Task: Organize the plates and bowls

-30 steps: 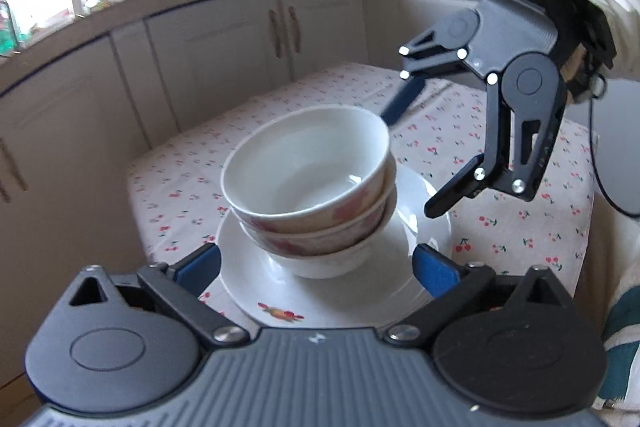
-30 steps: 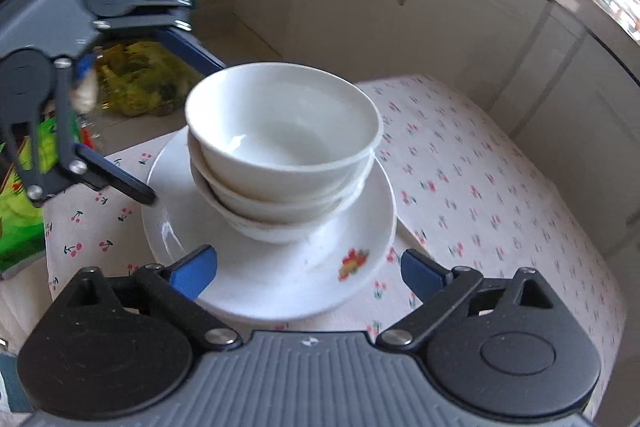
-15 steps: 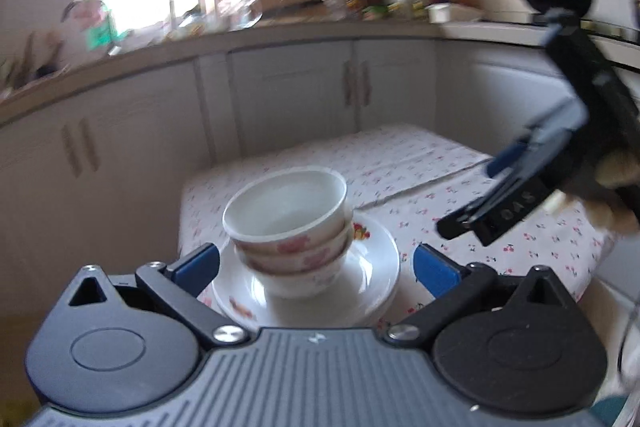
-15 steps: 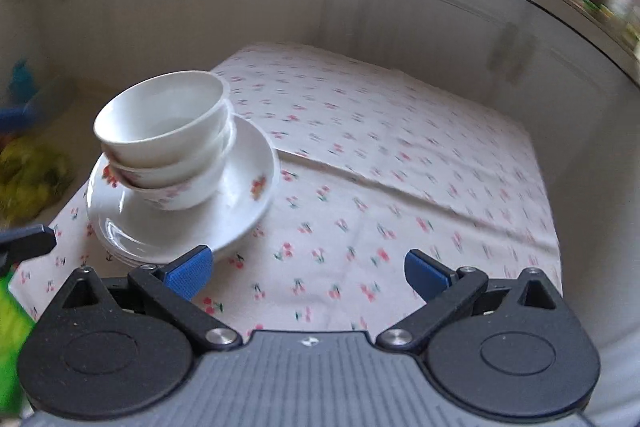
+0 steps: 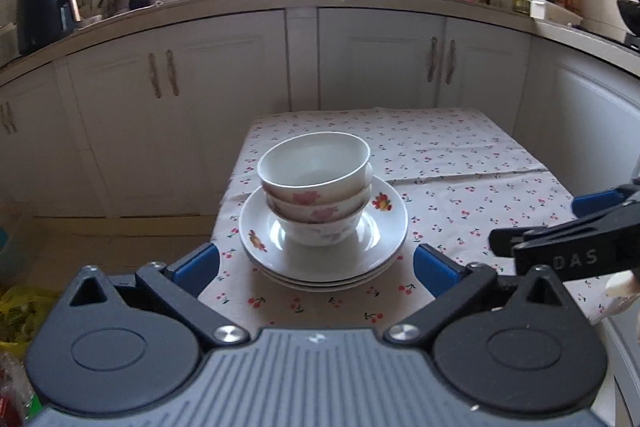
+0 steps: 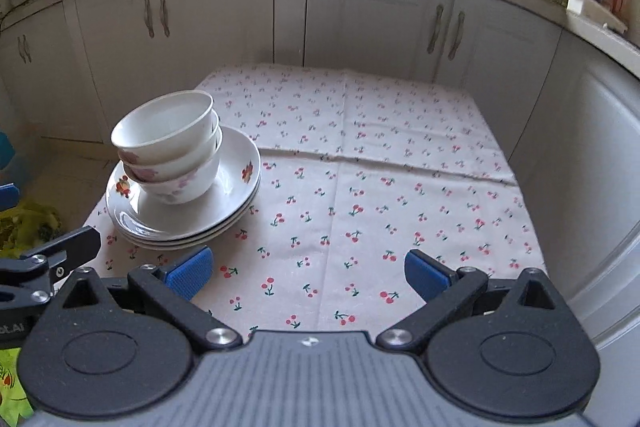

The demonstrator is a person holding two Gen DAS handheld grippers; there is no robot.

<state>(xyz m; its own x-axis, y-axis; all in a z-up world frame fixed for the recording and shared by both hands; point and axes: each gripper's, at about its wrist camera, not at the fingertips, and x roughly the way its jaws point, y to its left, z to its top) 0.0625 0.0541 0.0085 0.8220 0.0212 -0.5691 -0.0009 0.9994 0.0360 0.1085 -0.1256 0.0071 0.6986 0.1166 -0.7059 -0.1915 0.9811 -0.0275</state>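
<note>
Three white floral bowls (image 5: 316, 187) nest on stacked plates (image 5: 324, 259).

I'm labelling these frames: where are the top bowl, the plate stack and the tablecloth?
top bowl (image 5: 316, 163), left wrist view, inner wall.
plate stack (image 6: 236, 155), right wrist view, top plate's right rim.
tablecloth (image 6: 400, 187), right wrist view, bare middle.

White floral bowls (image 5: 316, 187), cherry-print tablecloth (image 6: 360, 211)

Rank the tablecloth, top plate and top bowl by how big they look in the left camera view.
1. Cherry-print fabric tablecloth
2. White ceramic top plate with fruit motifs
3. White ceramic top bowl

None look alike in size.
</note>
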